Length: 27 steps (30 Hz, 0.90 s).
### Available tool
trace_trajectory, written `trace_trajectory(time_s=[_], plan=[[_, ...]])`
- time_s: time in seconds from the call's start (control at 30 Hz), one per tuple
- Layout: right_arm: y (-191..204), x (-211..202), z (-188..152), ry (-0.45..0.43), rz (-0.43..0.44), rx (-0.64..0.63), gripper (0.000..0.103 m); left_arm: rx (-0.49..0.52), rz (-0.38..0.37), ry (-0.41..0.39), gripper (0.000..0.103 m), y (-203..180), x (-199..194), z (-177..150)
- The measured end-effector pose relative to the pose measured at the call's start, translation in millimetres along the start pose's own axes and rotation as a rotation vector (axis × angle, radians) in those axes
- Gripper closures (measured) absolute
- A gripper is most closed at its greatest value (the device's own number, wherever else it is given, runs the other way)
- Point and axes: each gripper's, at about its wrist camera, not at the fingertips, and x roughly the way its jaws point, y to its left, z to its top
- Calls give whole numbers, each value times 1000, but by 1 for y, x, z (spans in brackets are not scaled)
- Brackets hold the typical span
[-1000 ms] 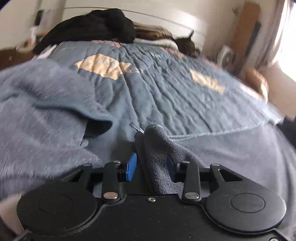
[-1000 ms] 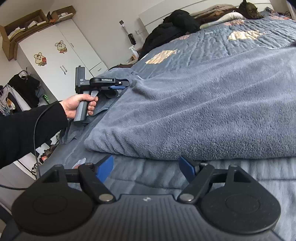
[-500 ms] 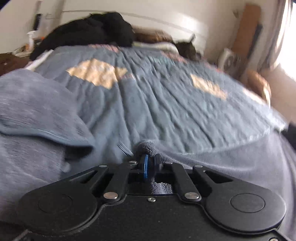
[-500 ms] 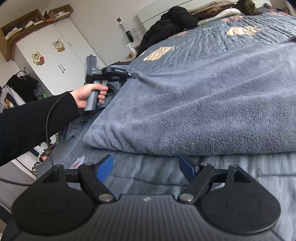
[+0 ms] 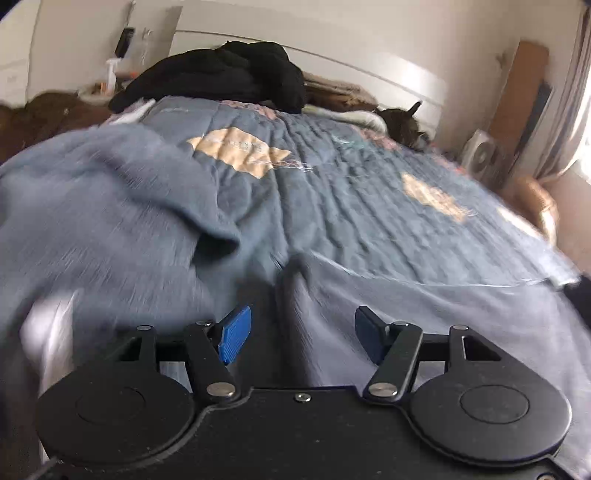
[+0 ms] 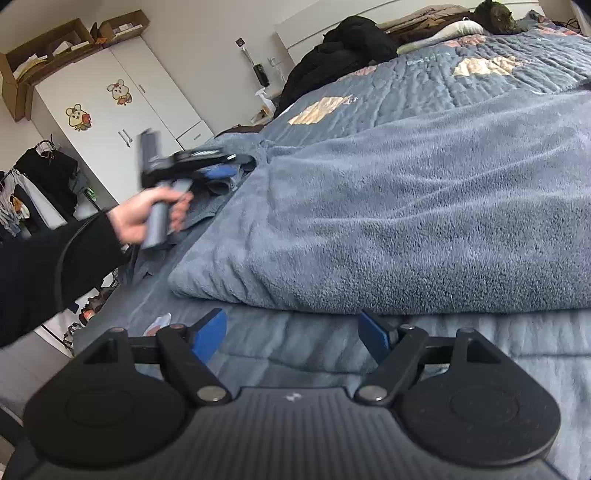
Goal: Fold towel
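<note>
You're working on a big bed [image 6: 461, 74] w/ a quilted blue-grey cover carrying tan patches; it fills most of both views and runs to a white headboard [image 5: 369, 70] at the far end. Folded on it lies the grey-blue towel [image 6: 406, 221], thick and plush, its near fold edge just beyond your right gripper [image 6: 293, 338], whose blue pads stand wide apart w/ nothing between them, above the cover. At the far left corner of the towel your left hand [image 6: 147, 218] grips the left gripper [image 5: 303, 334]; its jaws have just been opening, and a raised ridge of towel still stands between the pads, apart from both as far as the blur lets you tell. Left of that ridge a rumpled flap of towel [image 5: 110, 206] heaps up. Far end of the bed: a black pile of clothes [image 5: 221, 77], a pale pillow [image 6: 458, 29], and a dark furry shape [image 6: 495, 14], prob. an animal, too small to be sure. Room: white wardrobe [image 6: 122, 107] w/ two cartoon stickers on the left wall, cardboard boxes [image 6: 66, 44] on top, dark clothes hanging [image 6: 48, 173] beside it, a small fan [image 5: 480, 157] at the right. Left view is motion-blurred; your left gripper in the right view is smeared too, so its pads can't be read there. Floor clutter [image 6: 88, 314] under the bed edge is unclear.
</note>
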Motion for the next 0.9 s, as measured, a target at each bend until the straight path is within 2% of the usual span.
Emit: trace_trajectory(time_s=[0.17,0.2,0.3,0.37,0.47,0.53,0.57,0.6,0.77,0.9], plan=[[2,-6,2,-18,-8,-18,25,18,-73,63,34,-23,-68,-63],[4,-7,3,-22,-9,-23,25,16,-82,77,30,-26,-79,-75],[9,-11,3,-38,-7,-44,25,11,-50,99,23,-27,-97,-106],[13,-14,3,-49,-2,-58,25,-26,-35,107,24,-20,-99,-119],[19,-17,2,-50,4,-84,25,-97,-106,120,33,-17,-93,-129],[21,-16,2,-45,2,-98,25,-116,-159,142,55,-23,-85,-131],[22,-16,2,-42,0,-105,25,-111,-173,151,75,-26,-82,-131],[21,-16,2,-40,-3,-106,25,-91,-173,157,81,-29,-79,-131],[17,-20,2,-45,-14,-99,25,-42,-260,98,89,-19,-102,-107],[12,-23,4,-58,-7,-92,25,74,-263,151,90,-23,-112,-86]])
